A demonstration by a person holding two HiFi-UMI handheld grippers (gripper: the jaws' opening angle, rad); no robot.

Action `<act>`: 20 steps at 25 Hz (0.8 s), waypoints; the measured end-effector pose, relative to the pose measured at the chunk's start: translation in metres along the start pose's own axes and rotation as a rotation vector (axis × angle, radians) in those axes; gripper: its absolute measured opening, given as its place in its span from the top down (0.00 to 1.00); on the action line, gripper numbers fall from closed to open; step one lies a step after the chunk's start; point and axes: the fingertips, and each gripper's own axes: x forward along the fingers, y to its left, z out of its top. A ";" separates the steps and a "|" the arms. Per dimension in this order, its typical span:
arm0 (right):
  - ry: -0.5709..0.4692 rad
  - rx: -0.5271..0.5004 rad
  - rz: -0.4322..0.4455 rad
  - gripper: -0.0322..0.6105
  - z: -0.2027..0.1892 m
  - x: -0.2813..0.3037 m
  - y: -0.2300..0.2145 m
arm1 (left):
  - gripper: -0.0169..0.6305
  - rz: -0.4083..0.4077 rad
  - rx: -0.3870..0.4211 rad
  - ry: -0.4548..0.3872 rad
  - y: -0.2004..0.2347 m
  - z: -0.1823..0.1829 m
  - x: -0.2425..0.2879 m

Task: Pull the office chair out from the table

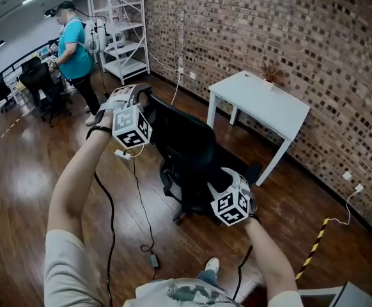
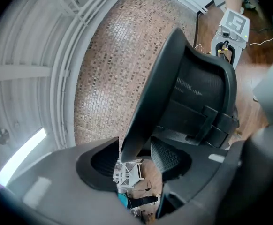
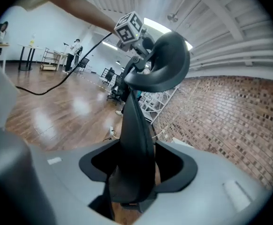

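The black office chair point(image 1: 186, 147) stands on the wood floor in front of the white table point(image 1: 263, 102), its backrest towards me. My left gripper point(image 1: 137, 94) is at the top corner of the backrest. In the left gripper view the backrest's rim point(image 2: 141, 125) runs between the jaws of my left gripper point(image 2: 136, 168), with a gap beside it, so they stand open. My right gripper point(image 1: 227, 176) is at the backrest's other, lower edge. In the right gripper view that edge point(image 3: 136, 125) passes between the open jaws of my right gripper point(image 3: 134, 172), with floor showing beside it.
A brick wall point(image 1: 288, 31) runs behind the table. A person in a teal shirt point(image 1: 74, 50) stands at the far left near a white shelf rack point(image 1: 125, 31) and other dark chairs point(image 1: 42, 85). Cables point(image 1: 141, 216) trail on the floor; striped tape point(image 1: 314, 248) marks the right.
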 end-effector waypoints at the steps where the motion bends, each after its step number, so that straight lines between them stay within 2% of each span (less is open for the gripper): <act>1: -0.013 0.007 -0.013 0.60 0.005 -0.006 -0.001 | 0.65 0.015 -0.010 -0.004 0.002 -0.002 -0.007; 5: -0.066 0.057 -0.067 0.60 0.024 -0.026 -0.003 | 0.65 0.047 -0.078 -0.027 -0.001 -0.010 -0.035; 9: -0.111 0.120 -0.103 0.60 0.041 -0.043 0.006 | 0.65 0.067 -0.171 -0.088 -0.013 -0.008 -0.071; 14: -0.168 0.217 -0.113 0.60 0.061 -0.071 0.018 | 0.65 0.074 -0.366 -0.212 -0.030 0.015 -0.114; 20: -0.229 0.331 -0.144 0.60 0.083 -0.112 0.036 | 0.65 0.013 -0.582 -0.365 -0.067 0.049 -0.171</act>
